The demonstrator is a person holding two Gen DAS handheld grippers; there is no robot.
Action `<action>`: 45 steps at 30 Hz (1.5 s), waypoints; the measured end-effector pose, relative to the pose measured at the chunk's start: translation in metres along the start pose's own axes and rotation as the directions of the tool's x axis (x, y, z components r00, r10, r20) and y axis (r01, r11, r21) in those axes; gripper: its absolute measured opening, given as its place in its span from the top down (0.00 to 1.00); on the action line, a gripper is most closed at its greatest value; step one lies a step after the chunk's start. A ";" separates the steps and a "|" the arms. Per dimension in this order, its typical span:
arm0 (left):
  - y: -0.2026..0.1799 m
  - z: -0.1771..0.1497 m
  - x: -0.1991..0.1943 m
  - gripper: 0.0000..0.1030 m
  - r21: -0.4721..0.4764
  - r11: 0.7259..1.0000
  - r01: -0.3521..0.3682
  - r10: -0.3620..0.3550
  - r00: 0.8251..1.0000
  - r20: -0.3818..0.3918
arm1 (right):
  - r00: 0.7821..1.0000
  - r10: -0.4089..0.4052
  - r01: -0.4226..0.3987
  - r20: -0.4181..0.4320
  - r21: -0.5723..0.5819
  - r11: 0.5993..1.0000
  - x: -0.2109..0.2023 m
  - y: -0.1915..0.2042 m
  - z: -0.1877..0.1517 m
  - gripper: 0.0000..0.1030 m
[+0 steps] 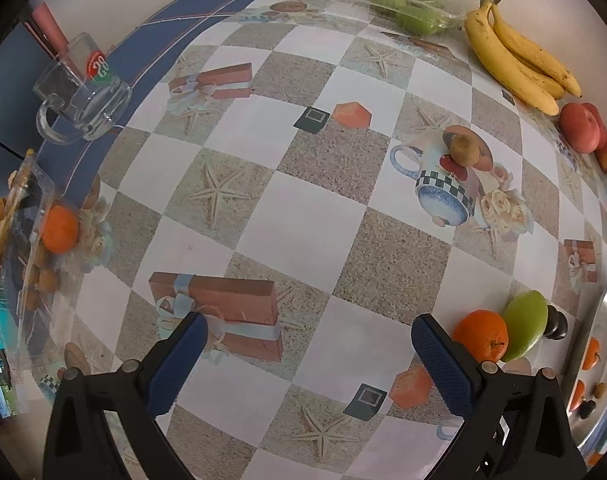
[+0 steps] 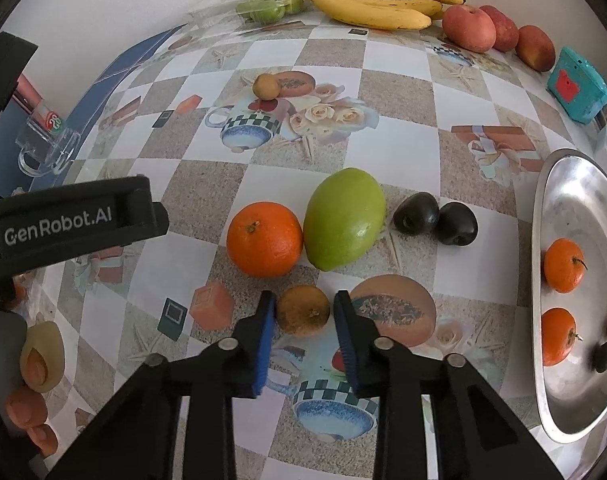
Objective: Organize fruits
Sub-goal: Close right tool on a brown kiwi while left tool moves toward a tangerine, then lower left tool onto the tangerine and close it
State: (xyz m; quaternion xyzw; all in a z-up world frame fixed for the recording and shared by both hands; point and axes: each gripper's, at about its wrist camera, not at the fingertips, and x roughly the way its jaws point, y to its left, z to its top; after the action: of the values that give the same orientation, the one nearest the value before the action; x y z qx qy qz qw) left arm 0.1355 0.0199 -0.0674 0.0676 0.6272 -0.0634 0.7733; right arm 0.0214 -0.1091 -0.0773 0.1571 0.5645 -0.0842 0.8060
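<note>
Both right gripper (image 2: 303, 312) fingers (image 2: 265, 320) pinch the small brown fruit (image 2: 303, 310) between them.

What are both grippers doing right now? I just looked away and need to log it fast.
Left gripper: open, empty, above the tablecloth.
Right gripper: shut on the small brown fruit.

"GenRobot.AI" — left tongs (image 2: 75, 224) housing

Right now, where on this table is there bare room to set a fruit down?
Free: the middle, between the glass mug and the bananas. Crowded: near the metal tray, where orange, green mango and dark plums cluster.
</note>
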 end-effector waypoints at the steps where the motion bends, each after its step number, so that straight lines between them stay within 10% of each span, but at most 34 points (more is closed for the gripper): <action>1: 0.000 0.000 0.001 0.00 -0.001 1.000 0.000 0.000 1.000 0.001 | 1.000 -0.001 0.001 0.000 -0.002 1.000 0.000 0.000 0.000 0.73; 25: -0.030 -0.004 -0.023 0.01 0.032 0.990 0.136 -0.137 0.990 0.025 | 1.000 0.000 -0.003 0.026 0.121 0.993 -0.023 -0.054 -0.001 0.73; 45: -0.072 -0.016 -0.006 0.44 0.091 0.955 0.283 -0.282 0.959 -0.024 | 0.999 -0.009 0.002 0.039 0.170 0.985 -0.036 -0.093 -0.010 0.73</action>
State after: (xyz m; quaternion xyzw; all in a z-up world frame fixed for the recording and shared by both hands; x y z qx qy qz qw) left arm 0.1057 -0.0479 -0.0669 0.0140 0.6309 -0.2023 0.7489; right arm -0.0293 -0.1946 -0.0617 0.2221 0.5398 -0.1373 0.8003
